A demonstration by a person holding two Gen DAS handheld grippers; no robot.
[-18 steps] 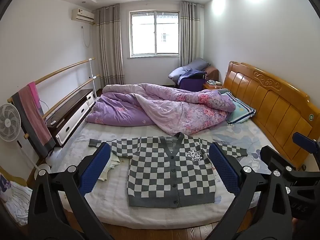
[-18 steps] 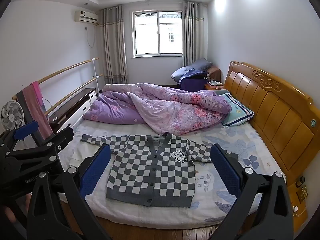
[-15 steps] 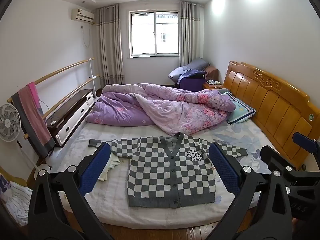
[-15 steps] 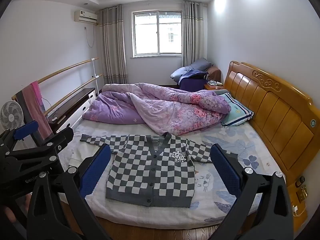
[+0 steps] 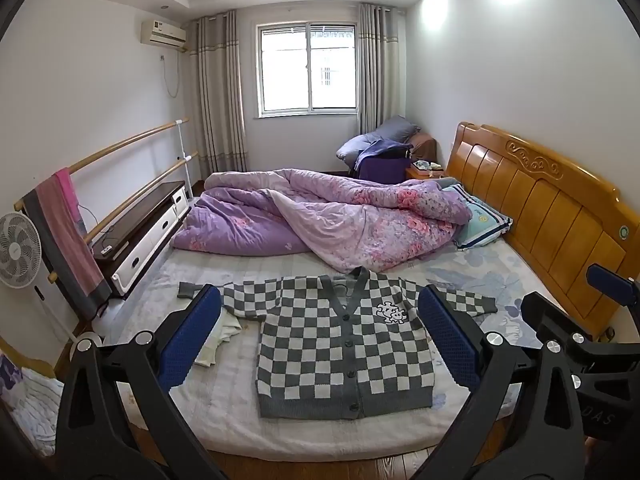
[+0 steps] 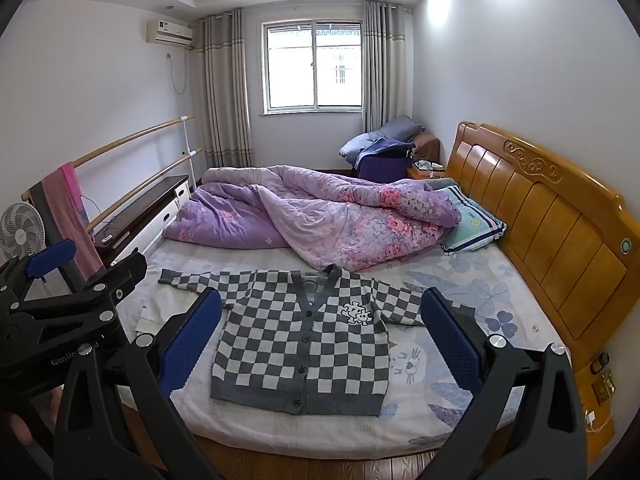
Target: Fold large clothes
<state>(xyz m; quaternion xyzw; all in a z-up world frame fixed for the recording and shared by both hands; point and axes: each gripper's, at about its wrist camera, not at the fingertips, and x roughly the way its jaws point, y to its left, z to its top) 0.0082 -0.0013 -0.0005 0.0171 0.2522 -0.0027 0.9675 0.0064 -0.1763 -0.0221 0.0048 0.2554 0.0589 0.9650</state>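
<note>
Basically nothing has changed from half a second back: both views line up with the earlier ones almost exactly, the cardigan hasn't shifted and neither gripper has closed in on it.

The checkered cardigan (image 5: 344, 344) lies flat and face up on the near half of the bed (image 5: 224, 412), buttoned down the front, sleeves spread out toward 9 and 3 o'clock, hem toward the foot edge at 6. It's a chunky knit, grey and off-white squares with grey ribbed trim at the V-neck, cuffs and hem, plus a small white patch on the chest.

The left gripper (image 5: 320, 338) hovers above the floor side of the bed, jaws spread wide, nothing between the blue textured pads (image 5: 188, 340). Same for the right gripper (image 6: 320, 338): jaws wide apart, empty, well clear of the knit. In the right wrist view the cardigan (image 6: 300, 344) sits dead center between the pads.

Past the cardigan at 12 o'clock there's a rumpled purple floral quilt (image 5: 328, 220), puffy and quilted. A glossy wooden headboard (image 5: 552, 208) with a carved top runs along the 3 o'clock side, a striped pillow (image 5: 482, 222) against it. A round white fan (image 5: 16, 250) sits at 9 o'clock.
</note>
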